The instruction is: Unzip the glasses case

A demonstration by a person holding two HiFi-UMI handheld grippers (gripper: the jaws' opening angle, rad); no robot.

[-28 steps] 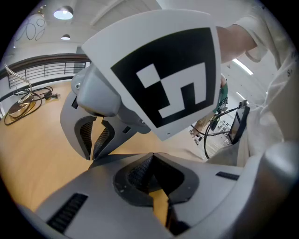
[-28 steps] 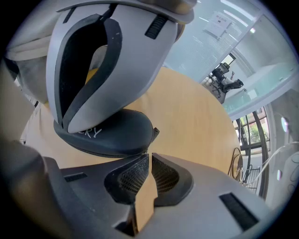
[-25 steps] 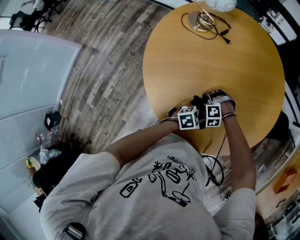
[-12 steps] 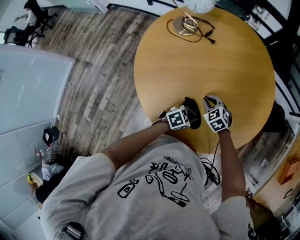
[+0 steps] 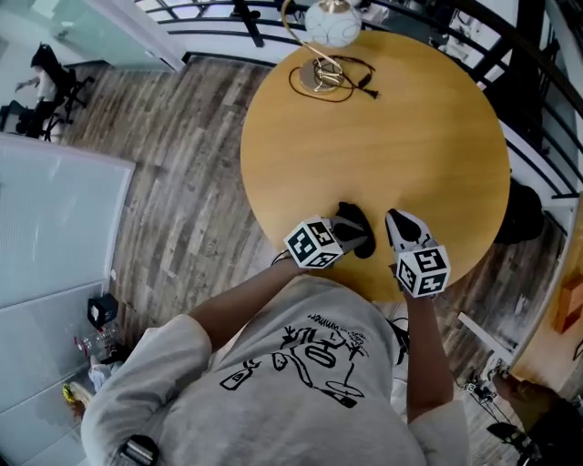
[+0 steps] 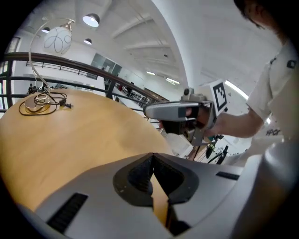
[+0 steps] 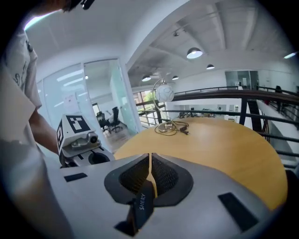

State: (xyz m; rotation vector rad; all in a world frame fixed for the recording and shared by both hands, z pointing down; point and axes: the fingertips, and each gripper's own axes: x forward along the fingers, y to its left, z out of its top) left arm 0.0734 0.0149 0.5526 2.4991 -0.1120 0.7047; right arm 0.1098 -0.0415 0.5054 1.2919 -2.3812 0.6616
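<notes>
The black glasses case lies near the front edge of the round wooden table. My left gripper reaches it from the left. In the left gripper view its jaws meet at the tips, with a dark sliver pinched deeper in. My right gripper stands a little to the right of the case. Its jaws are shut on a black zipper pull tab printed with letters. The case body is hidden under the jaws in both gripper views.
A globe desk lamp with a coiled black cable stands at the table's far edge. Wooden floor lies to the left and black railings to the right. The person's body is close to the near edge.
The two grippers were side by side over the case; the right one has drawn away to the right, opening a gap. The left gripper stays at the case.
</notes>
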